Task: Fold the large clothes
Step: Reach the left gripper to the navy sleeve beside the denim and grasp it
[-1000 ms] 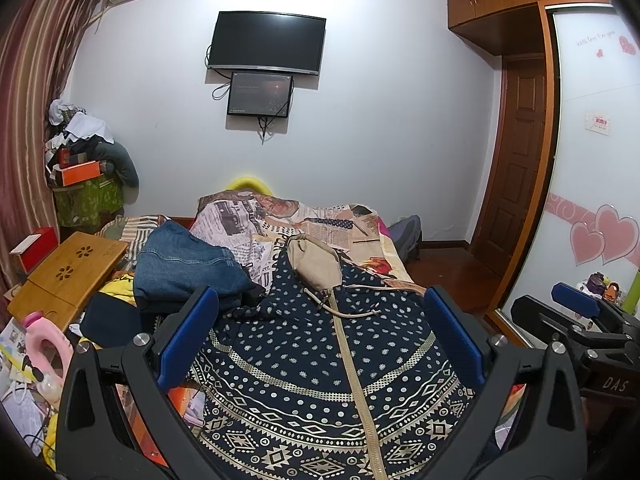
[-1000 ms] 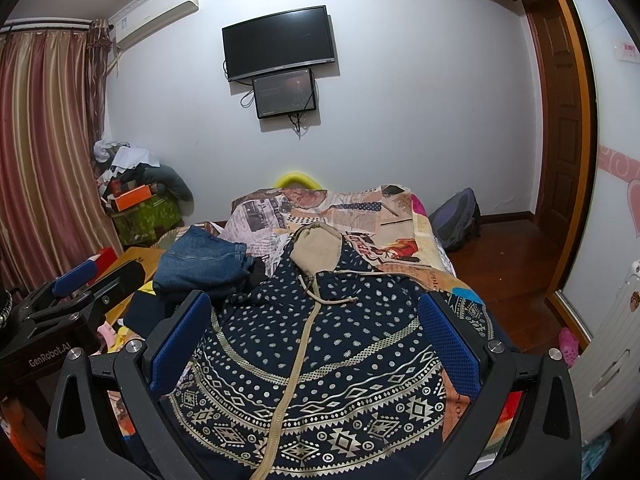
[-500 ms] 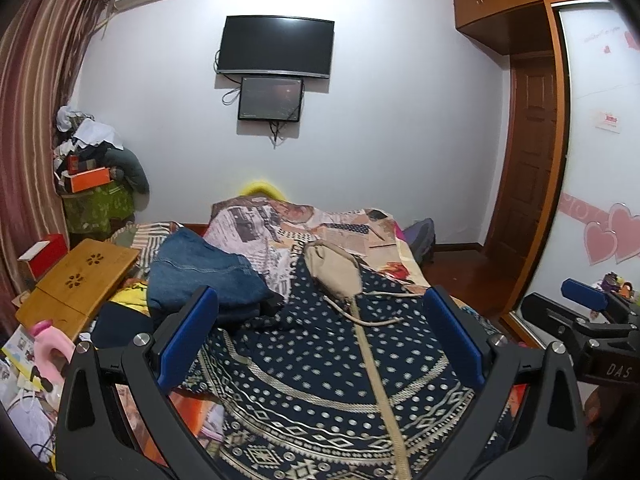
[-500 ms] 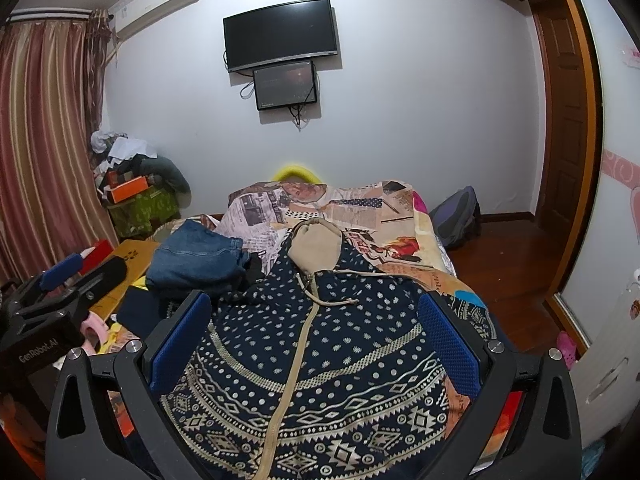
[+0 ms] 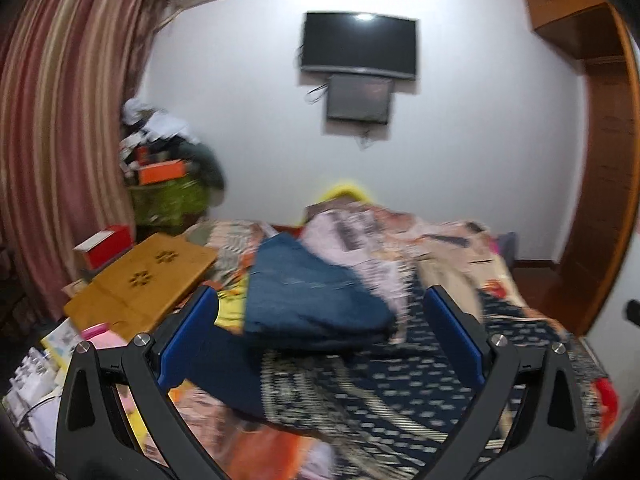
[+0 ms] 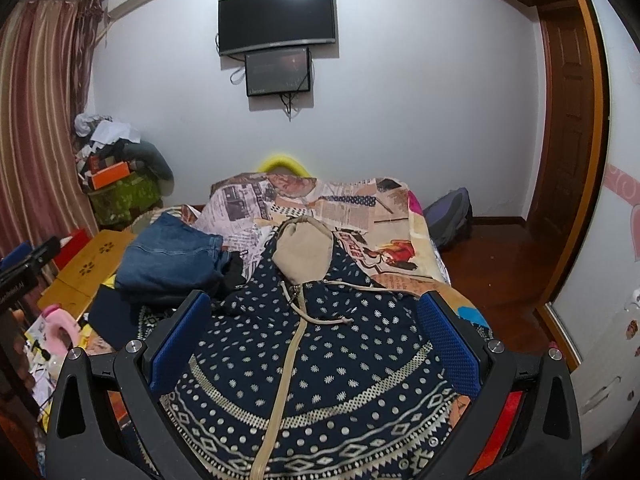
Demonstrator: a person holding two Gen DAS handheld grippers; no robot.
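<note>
- Hoodie [image 6: 320, 364] navy, white dots and beige patterned bands, spread front-up on bed [image 6: 400, 232]; beige hood [image 6: 304, 252] points to far wall, beige zip strip down the middle, drawstring lying loose below hood.
- Right gripper [image 6: 312, 344] above hoodie's lower part, jaws spread wide, nothing between the blue pads [image 6: 178, 344].
- Left gripper [image 5: 320, 332] also spread wide and empty; its view is motion-blurred, aimed at hoodie's left side.
- Jeans [image 6: 172, 260] folded, on bed just left of hood, touching hoodie's left edge; in left view jeans [image 5: 312, 300] sit between the jaws' line of sight.
- Wooden lap desk [image 6: 88, 268] left of jeans, red box behind it.
- Pink item [image 6: 60, 328] near left bed edge among clutter; can't tell what it is.
- TV [image 6: 276, 20] on far wall, smaller screen under it.
- Backpack [image 6: 448, 216] on floor right of bed.
</note>
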